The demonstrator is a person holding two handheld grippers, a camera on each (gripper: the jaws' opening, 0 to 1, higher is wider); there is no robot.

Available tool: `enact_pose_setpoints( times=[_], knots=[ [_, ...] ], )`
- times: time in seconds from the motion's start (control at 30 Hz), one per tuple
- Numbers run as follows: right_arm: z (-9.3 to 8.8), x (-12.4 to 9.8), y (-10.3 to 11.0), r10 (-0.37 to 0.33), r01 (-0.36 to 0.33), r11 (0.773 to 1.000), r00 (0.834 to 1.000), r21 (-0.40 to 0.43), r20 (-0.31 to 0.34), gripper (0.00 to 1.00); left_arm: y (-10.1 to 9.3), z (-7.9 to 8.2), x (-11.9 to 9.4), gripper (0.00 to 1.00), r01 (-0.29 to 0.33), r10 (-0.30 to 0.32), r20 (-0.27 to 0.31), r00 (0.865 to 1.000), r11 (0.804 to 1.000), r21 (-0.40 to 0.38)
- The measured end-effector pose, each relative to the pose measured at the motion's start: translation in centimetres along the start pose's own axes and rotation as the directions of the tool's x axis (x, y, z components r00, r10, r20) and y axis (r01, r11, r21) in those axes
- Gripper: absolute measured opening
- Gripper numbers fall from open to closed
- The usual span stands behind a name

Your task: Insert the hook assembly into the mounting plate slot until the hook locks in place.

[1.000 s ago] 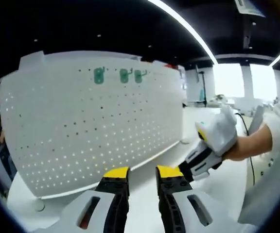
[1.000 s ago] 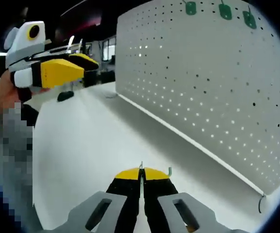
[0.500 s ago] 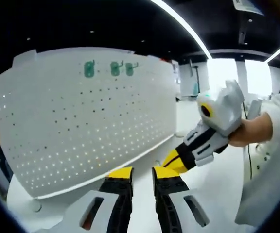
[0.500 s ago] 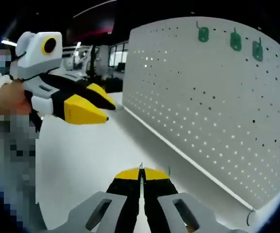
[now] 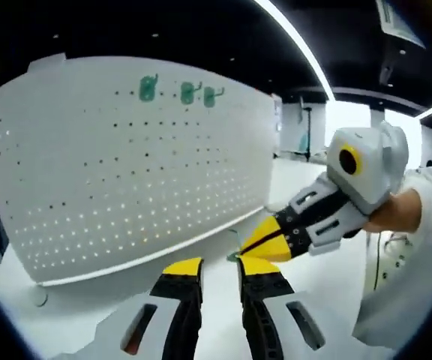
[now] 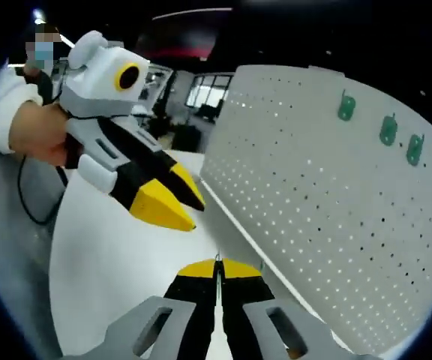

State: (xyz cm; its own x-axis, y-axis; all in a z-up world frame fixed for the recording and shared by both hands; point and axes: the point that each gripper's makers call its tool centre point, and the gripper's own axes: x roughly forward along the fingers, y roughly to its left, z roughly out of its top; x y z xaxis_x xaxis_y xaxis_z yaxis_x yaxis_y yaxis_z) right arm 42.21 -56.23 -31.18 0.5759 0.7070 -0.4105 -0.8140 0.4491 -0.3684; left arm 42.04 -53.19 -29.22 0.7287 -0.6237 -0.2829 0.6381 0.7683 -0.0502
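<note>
Left to right in the left gripper view: pegboard (image 5: 126, 165) stands upright on the white counter (image 5: 328, 285), three green hooks (image 5: 149, 88) already seated in its top rows. Left hand-held gripper (image 5: 220, 264) jaws apart, nothing between them. Right hand-held gripper (image 5: 259, 241) comes in just above its tips, jaws together on a thin wire hook (image 5: 232, 253) with a green base, partly hidden.

Right gripper view: right hand-held gripper (image 6: 217, 264) pinched on the wire; left one (image 6: 178, 199) close ahead.

Step looks like transport/handover near the board's lower edge; insertion not started. Next move calls for raising the hook to an open hole, prongs square to the board.
</note>
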Motion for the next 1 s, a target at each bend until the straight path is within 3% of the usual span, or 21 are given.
enact_pose_setpoints(
  times=[0.17,0.43,0.73,0.87,1.0],
  knots=[
    [0.1,-0.1,0.3,0.011,-0.01,0.999,1.0,-0.048,0.012,0.0,0.3,0.2,-0.2,0.21,0.019,-0.019,0.001,1.0,0.999,-0.029],
    [0.7,-0.3,0.7,0.029,-0.024,0.994,0.998,-0.106,0.051,0.0,-0.5,-0.5,-0.6,0.23,0.131,-0.135,-0.024,0.991,0.982,-0.133],
    [0.8,-0.4,1.1,0.047,-0.04,0.992,0.997,-0.116,0.059,0.0,-0.8,-0.9,-0.5,0.24,0.147,-0.155,-0.034,0.987,0.975,-0.164],
    [1.3,-0.3,1.6,0.078,-0.074,0.996,0.993,-0.054,0.087,0.0,-0.8,-1.1,-0.5,0.23,0.147,-0.154,-0.04,0.987,0.978,-0.149],
    [1.5,-0.5,1.5,0.087,-0.084,0.996,0.991,-0.028,0.104,0.0,-0.4,-1.4,-0.6,0.15,0.138,-0.14,-0.064,0.988,0.99,-0.032]
  ],
)
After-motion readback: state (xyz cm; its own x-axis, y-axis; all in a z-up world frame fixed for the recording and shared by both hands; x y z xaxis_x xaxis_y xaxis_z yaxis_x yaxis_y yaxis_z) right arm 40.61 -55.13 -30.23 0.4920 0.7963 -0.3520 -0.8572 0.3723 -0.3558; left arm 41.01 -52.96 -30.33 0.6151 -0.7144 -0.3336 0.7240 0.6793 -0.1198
